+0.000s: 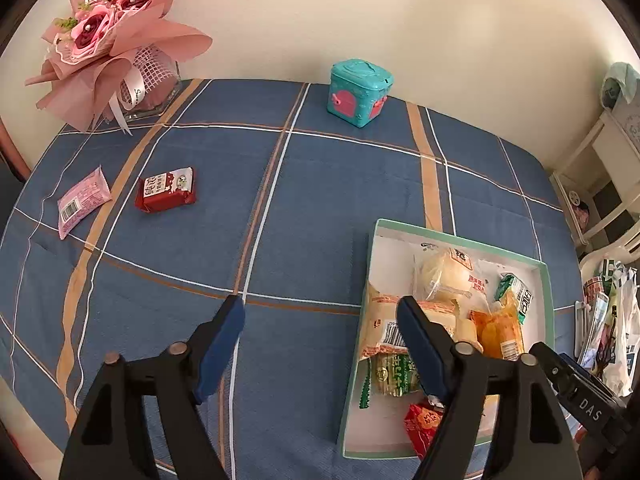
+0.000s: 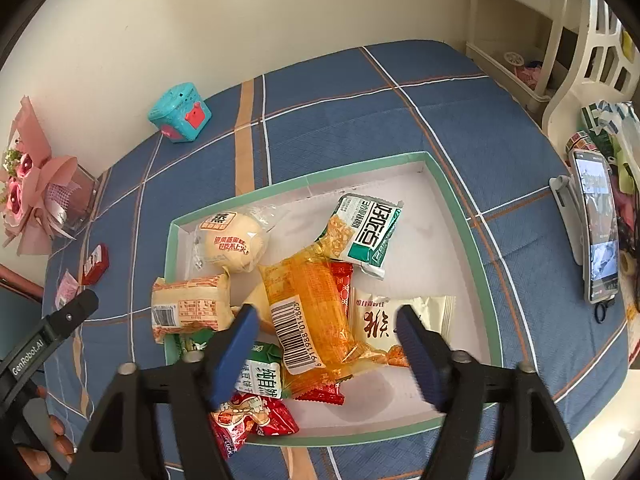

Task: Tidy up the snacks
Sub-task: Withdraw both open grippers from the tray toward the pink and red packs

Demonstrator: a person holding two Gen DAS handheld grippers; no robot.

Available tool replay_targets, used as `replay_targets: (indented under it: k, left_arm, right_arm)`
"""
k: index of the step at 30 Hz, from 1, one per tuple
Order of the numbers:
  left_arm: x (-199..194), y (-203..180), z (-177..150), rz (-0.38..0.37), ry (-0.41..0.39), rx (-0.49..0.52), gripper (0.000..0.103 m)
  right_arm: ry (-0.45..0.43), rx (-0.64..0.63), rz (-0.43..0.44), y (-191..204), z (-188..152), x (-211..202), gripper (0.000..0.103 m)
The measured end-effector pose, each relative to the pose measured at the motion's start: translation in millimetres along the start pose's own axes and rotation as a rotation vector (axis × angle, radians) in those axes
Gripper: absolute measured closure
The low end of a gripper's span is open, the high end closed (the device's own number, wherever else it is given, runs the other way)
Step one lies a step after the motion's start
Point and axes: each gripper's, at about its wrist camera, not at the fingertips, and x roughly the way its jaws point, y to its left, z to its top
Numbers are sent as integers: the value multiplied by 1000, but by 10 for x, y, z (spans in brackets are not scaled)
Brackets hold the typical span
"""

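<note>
Blue plaid tablecloth (image 1: 304, 200), tray (image 1: 460, 236), red packet (image 1: 166, 190), pink packet (image 1: 82, 200), teal box (image 1: 360, 92), bouquet (image 1: 116, 40)
</note>
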Motion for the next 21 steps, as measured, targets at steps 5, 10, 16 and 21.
replay_targets:
  k: [5,10,16,21]
  left_arm:
    - [-1,17,4,6,-7,-6,10]
    - [0,42,10,16,-14,-15,6]
    - [6,58,16,19,-19,-15,5]
    - [29,101,25,17,-5,-12,5]
  right_arm:
    - [4,-4,6,8,-11,28,11]
    - [-7,-16,6,34,-18,23,0]
    - [-17,-31,7,86,-25,20,0]
    - [-15,-35,6,167,-27,35,0]
